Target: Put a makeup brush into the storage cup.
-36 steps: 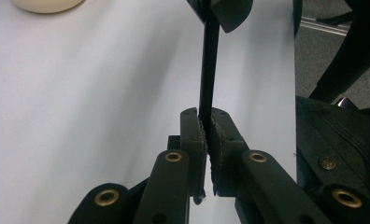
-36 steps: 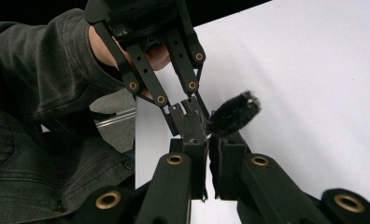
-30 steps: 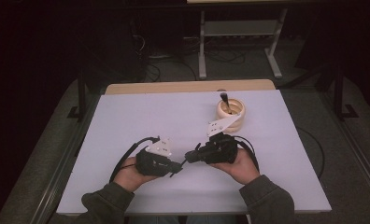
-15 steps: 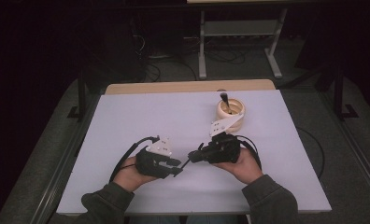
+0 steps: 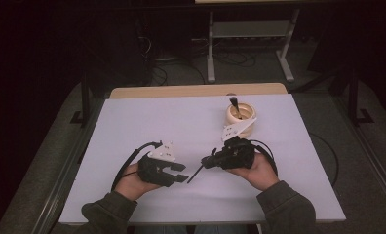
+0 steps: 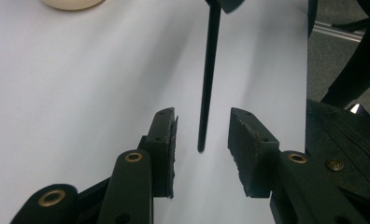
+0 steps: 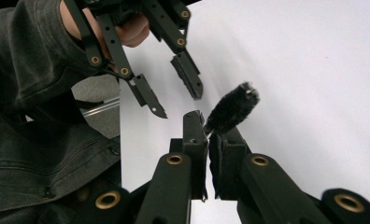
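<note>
White table [image 5: 132, 122]; right hand-held gripper [image 7: 210, 135] clamps thin black bristle-tipped brush [image 7: 232, 109], left hand-held gripper [image 6: 199, 135] half-open.

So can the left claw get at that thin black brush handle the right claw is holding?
Probably yes. The left claw is open, its jaws having just been opening, and the thin black brush handle already ends between them, touching neither. The right claw is shut on the brush near its bristles, clear of that end.
</note>
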The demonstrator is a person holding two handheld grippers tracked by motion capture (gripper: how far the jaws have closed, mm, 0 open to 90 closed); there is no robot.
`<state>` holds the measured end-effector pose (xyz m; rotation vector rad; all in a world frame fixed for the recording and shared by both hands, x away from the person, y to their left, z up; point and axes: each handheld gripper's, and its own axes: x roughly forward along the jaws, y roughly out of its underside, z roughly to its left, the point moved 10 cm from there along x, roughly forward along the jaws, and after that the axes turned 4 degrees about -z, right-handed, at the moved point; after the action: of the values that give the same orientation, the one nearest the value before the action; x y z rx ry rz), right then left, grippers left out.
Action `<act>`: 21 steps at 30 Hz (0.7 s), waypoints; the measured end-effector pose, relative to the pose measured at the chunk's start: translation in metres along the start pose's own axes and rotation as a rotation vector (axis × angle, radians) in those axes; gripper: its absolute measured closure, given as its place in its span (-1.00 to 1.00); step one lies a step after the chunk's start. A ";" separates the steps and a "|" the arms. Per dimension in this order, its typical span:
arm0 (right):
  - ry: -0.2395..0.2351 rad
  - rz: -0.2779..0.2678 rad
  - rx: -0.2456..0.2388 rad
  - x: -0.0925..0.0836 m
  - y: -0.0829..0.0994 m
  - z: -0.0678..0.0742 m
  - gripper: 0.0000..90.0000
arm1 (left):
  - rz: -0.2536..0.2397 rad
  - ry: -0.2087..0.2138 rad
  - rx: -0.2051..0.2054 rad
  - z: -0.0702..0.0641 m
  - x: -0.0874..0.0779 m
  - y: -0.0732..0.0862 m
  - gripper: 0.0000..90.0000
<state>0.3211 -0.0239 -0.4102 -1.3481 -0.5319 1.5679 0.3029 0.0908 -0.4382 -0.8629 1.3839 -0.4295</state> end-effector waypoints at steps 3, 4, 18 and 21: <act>0.021 0.008 0.007 -0.004 0.002 -0.005 0.87 | 0.005 -0.007 0.005 0.001 -0.002 0.002 0.33; 0.021 0.009 0.012 -0.005 0.002 -0.006 0.87 | 0.001 -0.011 0.000 0.002 -0.003 0.003 0.31; 0.062 0.053 0.011 -0.015 0.001 -0.017 0.88 | -0.015 -0.045 -0.036 0.009 -0.010 0.016 0.24; 0.051 0.044 0.012 -0.015 -0.001 -0.015 0.88 | -0.020 -0.045 -0.033 0.008 -0.007 0.015 0.25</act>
<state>0.3342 -0.0400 -0.4060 -1.3953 -0.4642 1.5655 0.3058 0.1078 -0.4451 -0.9088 1.3450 -0.4012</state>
